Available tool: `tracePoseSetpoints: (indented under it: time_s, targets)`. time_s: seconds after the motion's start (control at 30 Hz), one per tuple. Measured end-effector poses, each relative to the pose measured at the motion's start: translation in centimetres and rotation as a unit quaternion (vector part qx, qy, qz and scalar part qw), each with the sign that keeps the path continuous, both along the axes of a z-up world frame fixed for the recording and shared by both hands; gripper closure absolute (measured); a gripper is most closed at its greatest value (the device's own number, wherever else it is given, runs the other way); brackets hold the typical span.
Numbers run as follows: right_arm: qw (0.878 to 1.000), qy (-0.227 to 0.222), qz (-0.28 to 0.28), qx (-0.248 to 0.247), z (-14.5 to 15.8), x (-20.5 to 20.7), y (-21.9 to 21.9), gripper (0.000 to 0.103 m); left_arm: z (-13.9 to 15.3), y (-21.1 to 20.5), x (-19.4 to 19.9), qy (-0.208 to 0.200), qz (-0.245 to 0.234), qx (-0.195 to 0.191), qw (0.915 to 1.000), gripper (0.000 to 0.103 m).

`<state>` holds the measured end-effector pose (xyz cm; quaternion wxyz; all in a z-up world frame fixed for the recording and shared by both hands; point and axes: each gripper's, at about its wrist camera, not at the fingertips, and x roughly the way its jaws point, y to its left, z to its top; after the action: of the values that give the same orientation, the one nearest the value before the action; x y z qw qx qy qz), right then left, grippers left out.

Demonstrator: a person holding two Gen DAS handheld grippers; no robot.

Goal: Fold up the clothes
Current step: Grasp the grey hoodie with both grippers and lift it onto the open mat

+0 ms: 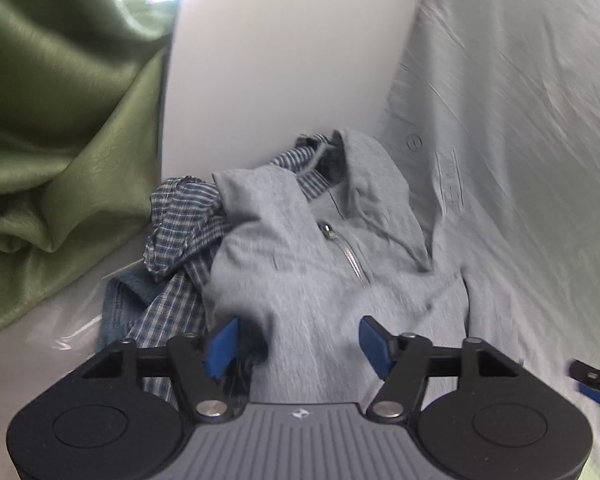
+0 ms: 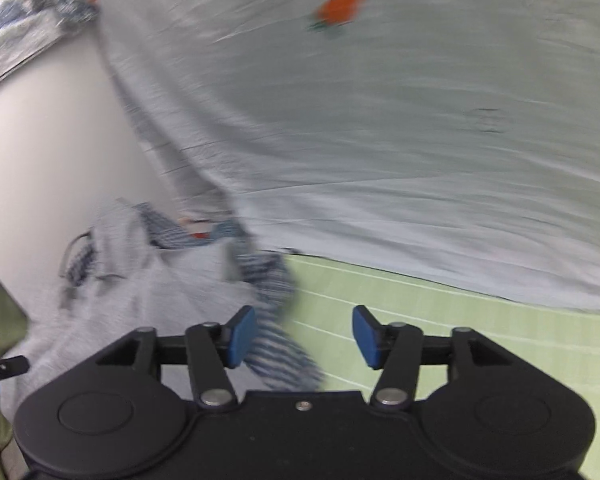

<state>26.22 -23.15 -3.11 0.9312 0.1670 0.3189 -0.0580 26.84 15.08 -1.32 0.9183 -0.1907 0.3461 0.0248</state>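
Pale bedsheet is spread wide to the right, with a green striped mat bare along its near edge; a white wall and a green curtain close off the left. Both grippers are angled downward. The left gripper is seen with jaws apart, above the grey zip hoodie, which lies beside a checked shirt. The right gripper is likewise parted and grips nothing, with striped cloth just beside its left pad.
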Motion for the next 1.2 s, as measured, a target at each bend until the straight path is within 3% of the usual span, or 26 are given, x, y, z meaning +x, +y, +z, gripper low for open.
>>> tracePoseSetpoints:
  time_s: [0.1,0.17,0.33,0.4,0.43,0.47,0.53,0.67,0.8,0.87,1.07,1.2]
  targets:
    - [0.999,-0.002,0.030,0.037,-0.9,4.9,1.5,0.037,-0.8,1.2,1.9,-0.003,0.014,-0.016,0.9998,0.020]
    - [0.998,0.004,0.039,0.053,-1.6,7.9,2.5,0.032,-1.4,1.4,3.3,0.007,0.019,-0.016,0.9997,0.020]
    - [0.995,0.045,0.058,0.067,-3.8,13.0,4.7,0.031,-2.7,1.2,5.6,0.022,0.022,-0.008,0.9995,0.024]
    - [0.994,0.040,0.067,0.074,-4.3,13.1,5.0,0.045,-2.6,0.8,5.6,0.019,0.013,0.006,0.9997,0.052]
    - [0.994,0.034,0.071,0.076,-4.4,13.0,5.1,0.069,-2.5,0.6,5.6,0.019,0.007,0.013,0.9997,0.060]
    - [0.994,0.026,0.072,0.074,-4.3,12.7,5.1,0.092,-2.4,0.5,5.5,0.017,-0.002,0.015,0.9997,0.077]
    - [0.995,0.010,0.074,0.067,-3.8,12.0,5.1,0.093,-2.1,0.4,5.2,0.008,-0.017,0.017,0.9997,0.084]
    - [0.997,-0.031,0.067,0.033,-1.5,8.6,4.6,0.095,-0.2,-0.2,3.6,-0.023,-0.032,0.020,0.9990,0.088]
    - [0.995,-0.081,0.036,0.036,2.0,3.2,3.1,0.096,2.8,-2.0,0.9,-0.066,-0.076,0.037,0.9943,0.089]
    - [0.994,-0.102,0.019,0.028,3.7,0.1,2.6,0.096,4.5,-3.0,-0.8,-0.085,-0.117,0.045,0.9885,0.090]
    - [0.985,-0.161,-0.051,0.034,8.3,-10.9,0.0,0.096,7.9,-6.6,-7.1,-0.114,-0.195,0.020,0.9740,0.090]
    - [0.978,-0.179,-0.102,0.010,10.5,-19.0,-2.2,0.096,8.3,-11.3,-12.3,-0.115,-0.268,0.007,0.9566,0.090]
